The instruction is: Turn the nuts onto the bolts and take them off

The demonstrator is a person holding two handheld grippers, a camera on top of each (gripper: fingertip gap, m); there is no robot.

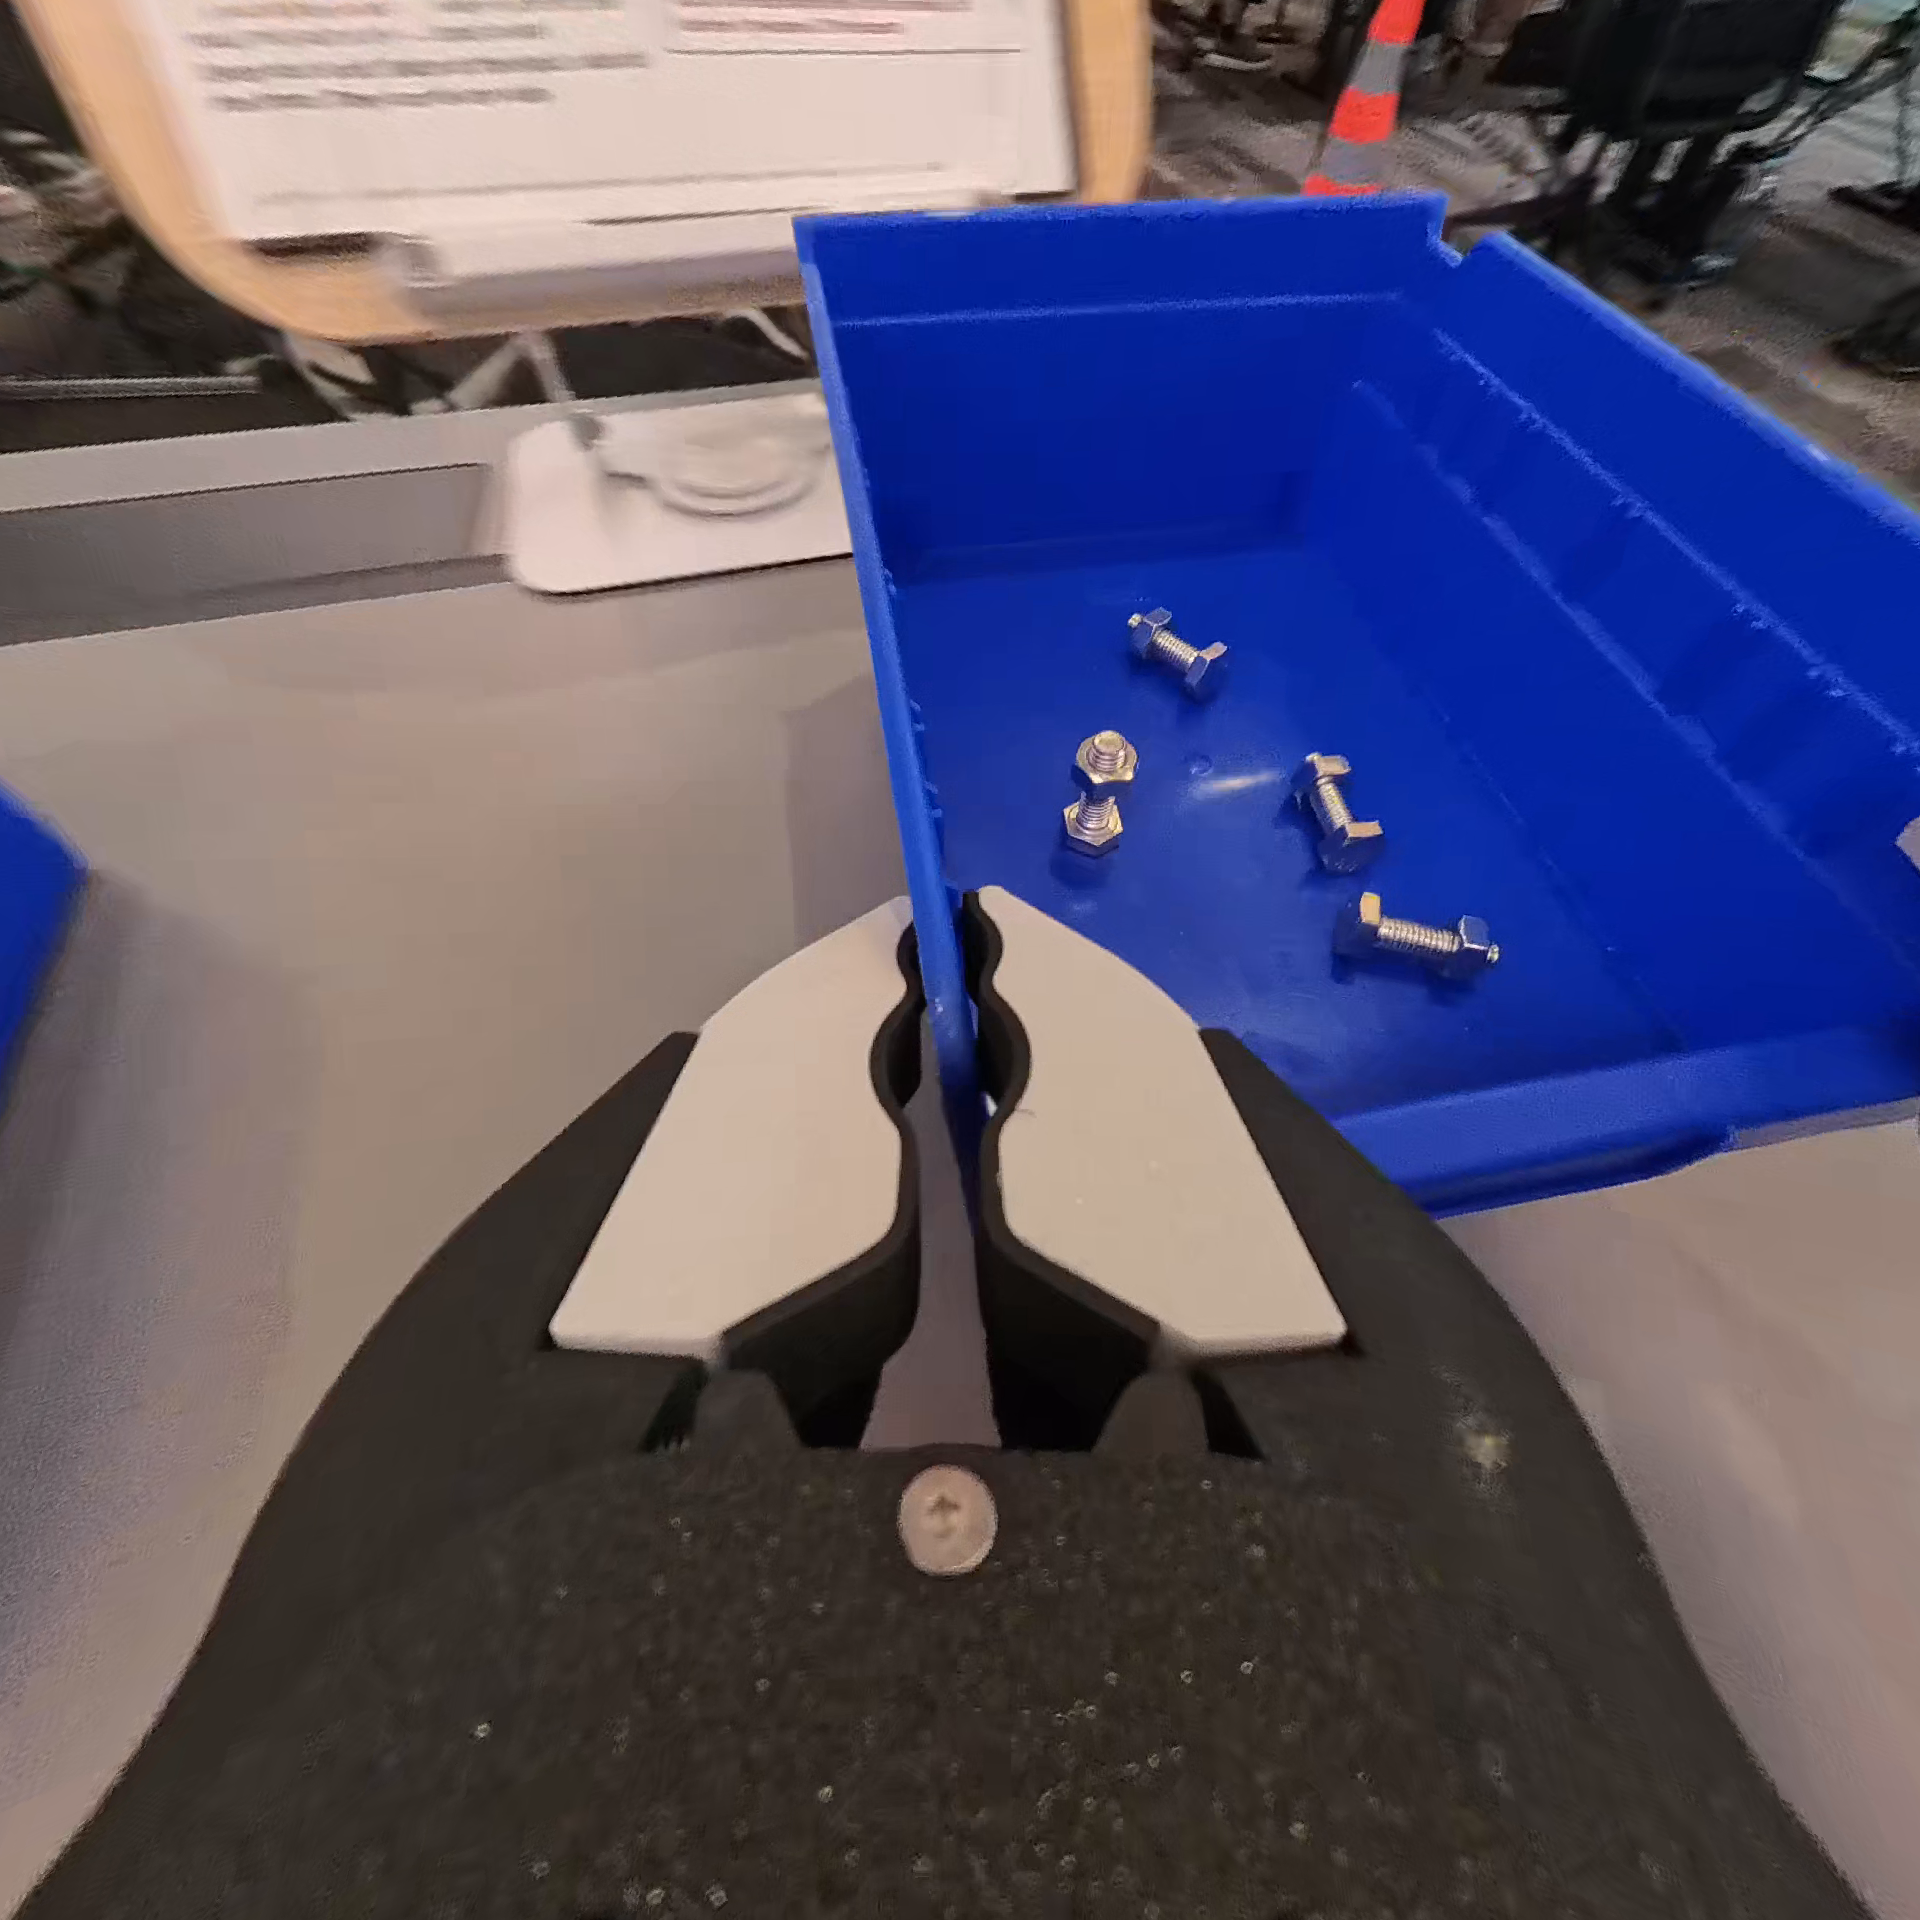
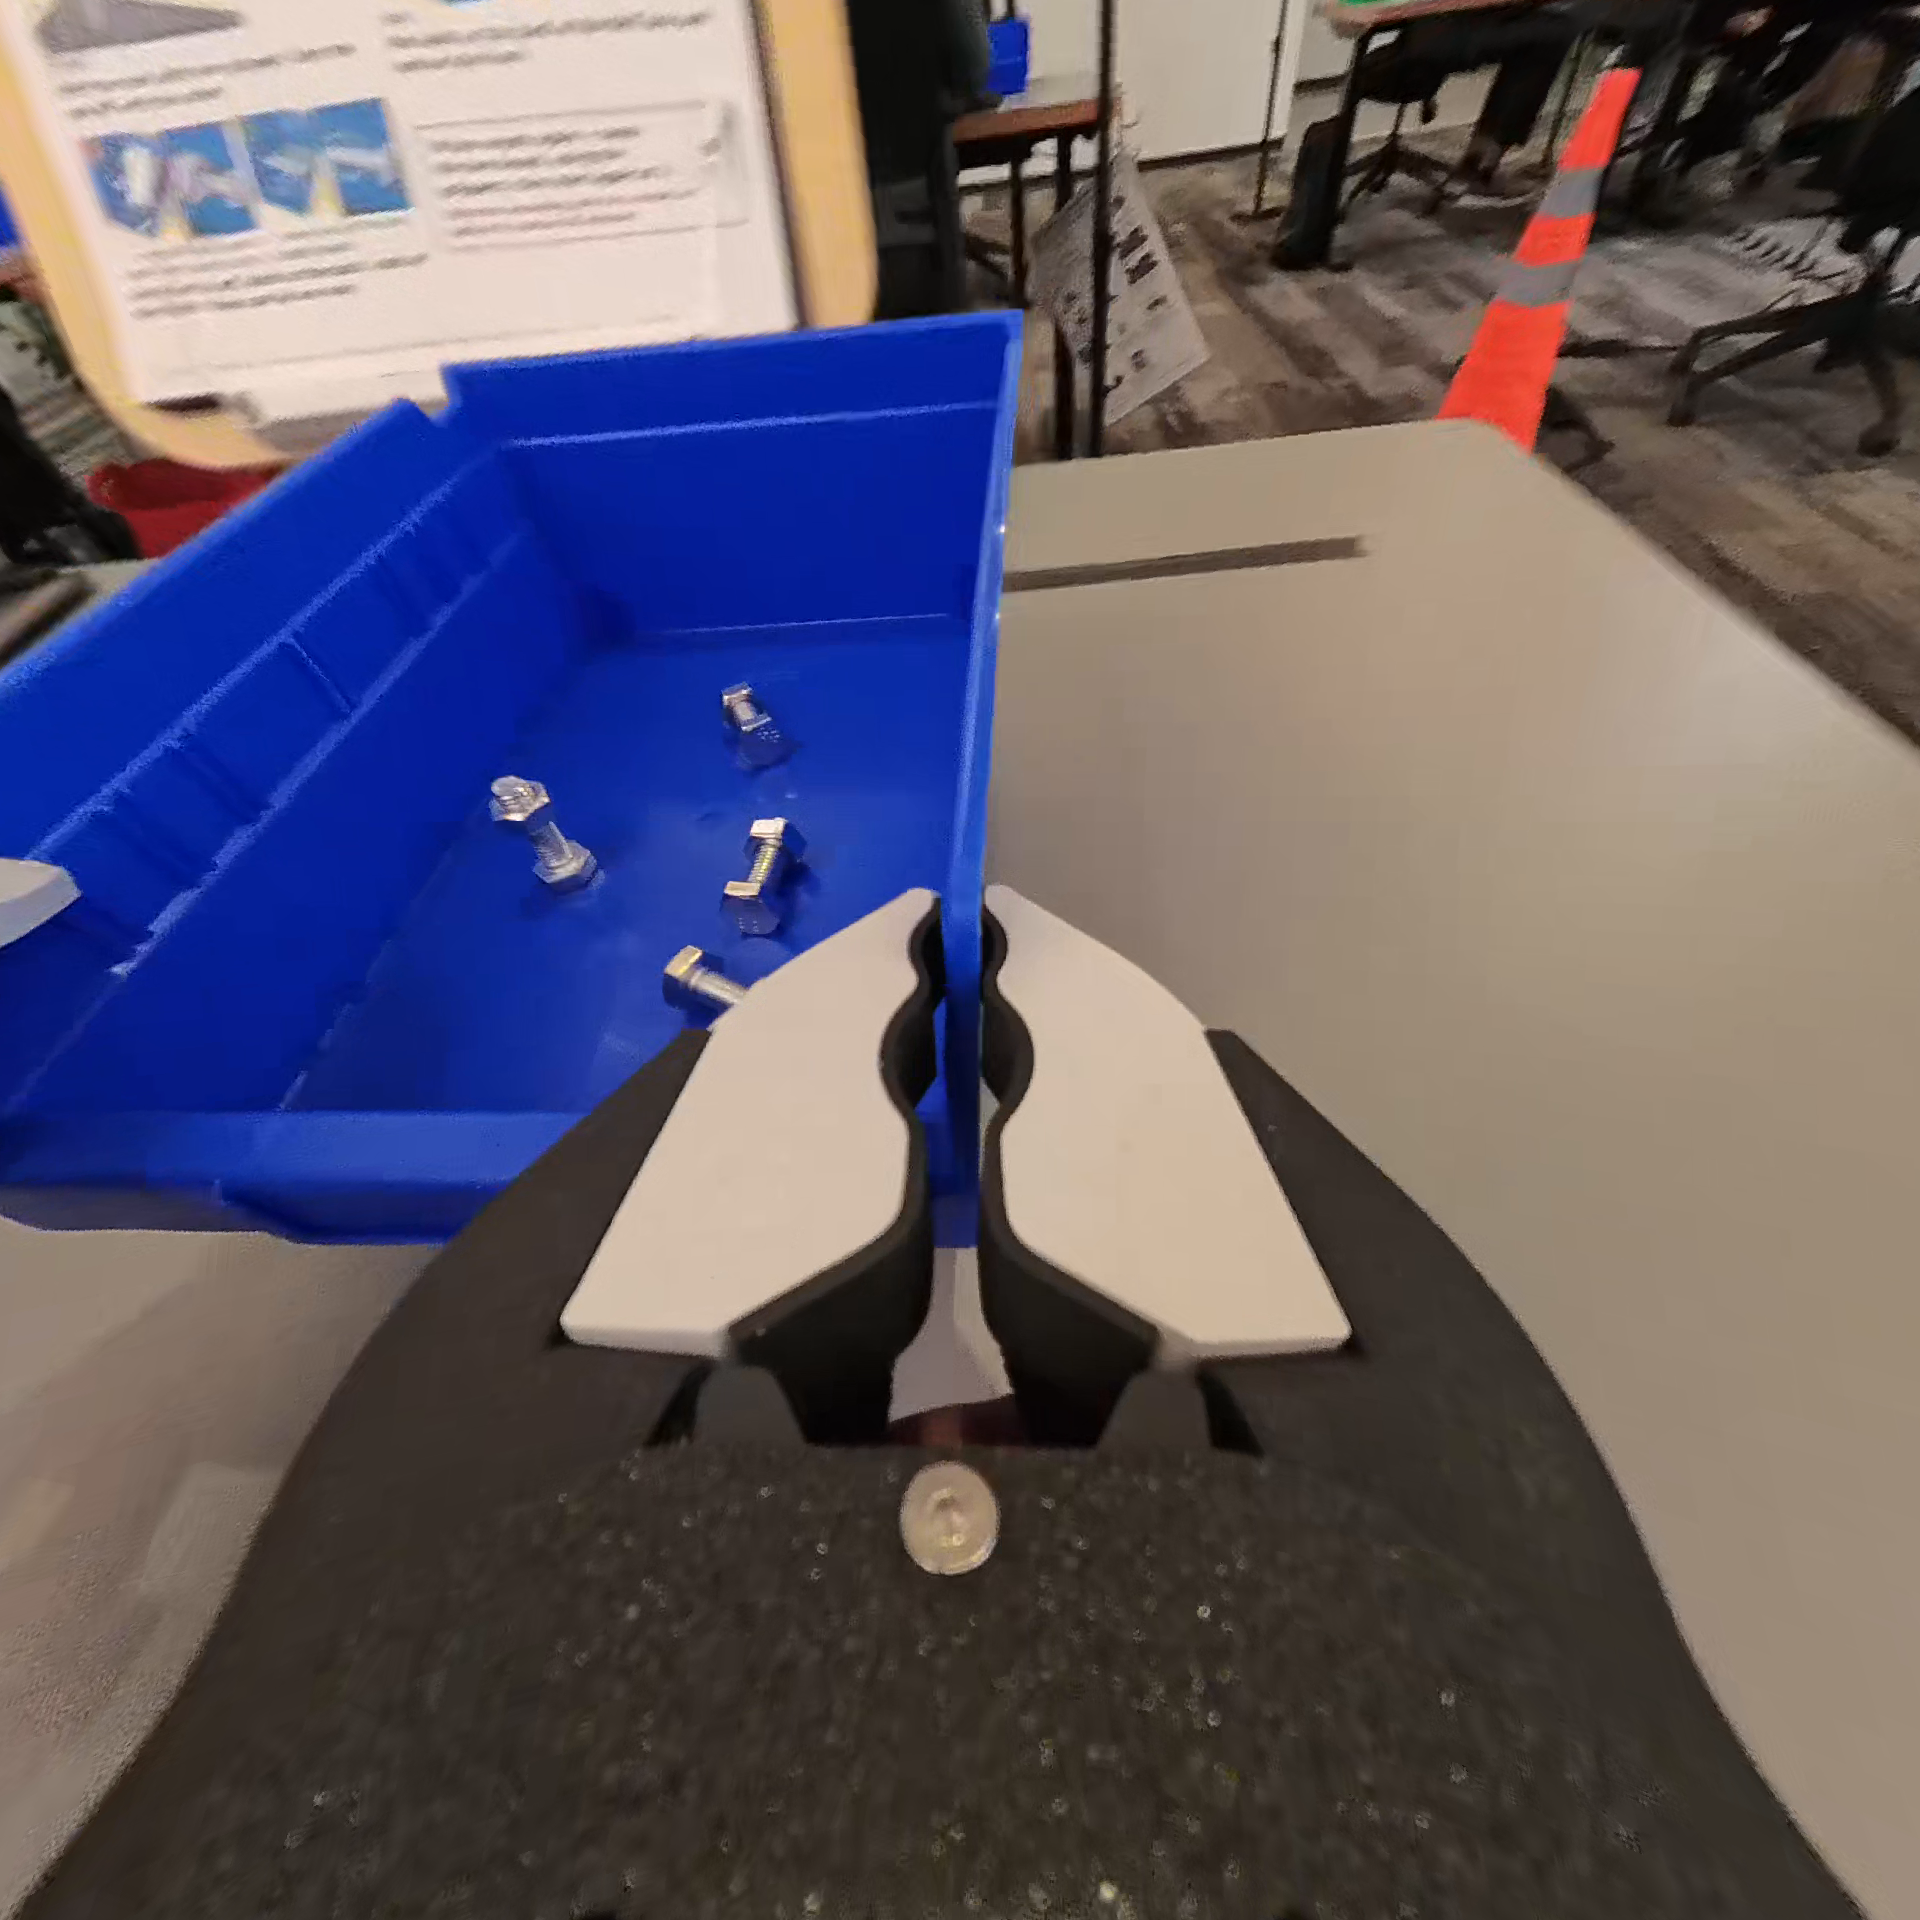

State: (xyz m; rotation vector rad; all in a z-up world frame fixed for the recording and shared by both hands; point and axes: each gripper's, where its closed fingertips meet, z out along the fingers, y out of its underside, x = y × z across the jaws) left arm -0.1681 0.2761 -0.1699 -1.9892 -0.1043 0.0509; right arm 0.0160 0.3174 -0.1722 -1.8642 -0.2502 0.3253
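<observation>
A blue plastic bin (image 1: 1039, 436) sits on the grey table. Several silver bolts with nuts on them lie on its floor, among them one (image 1: 1177, 652) at the back, one (image 1: 1099, 795) near the left wall and one (image 1: 1418, 940) at the front. My left gripper (image 1: 940, 914) is shut on the bin's left wall. In the right wrist view my right gripper (image 2: 961, 904) is shut on the bin's (image 2: 727, 499) right wall. The bolts show there too, such as one (image 2: 540, 831) and one (image 2: 764, 878). A front bolt (image 2: 701, 982) is partly hidden behind my finger.
The grey table (image 2: 1455, 831) has a dark slot (image 2: 1184, 561) right of the bin. Another blue object (image 1: 31, 914) is at the left edge. A white stand base (image 1: 665, 499) and a poster board (image 1: 582, 125) stand behind. An orange cone (image 2: 1538, 260) is on the floor. The gap from one gripper's tips to the other's is roughly 20 cm.
</observation>
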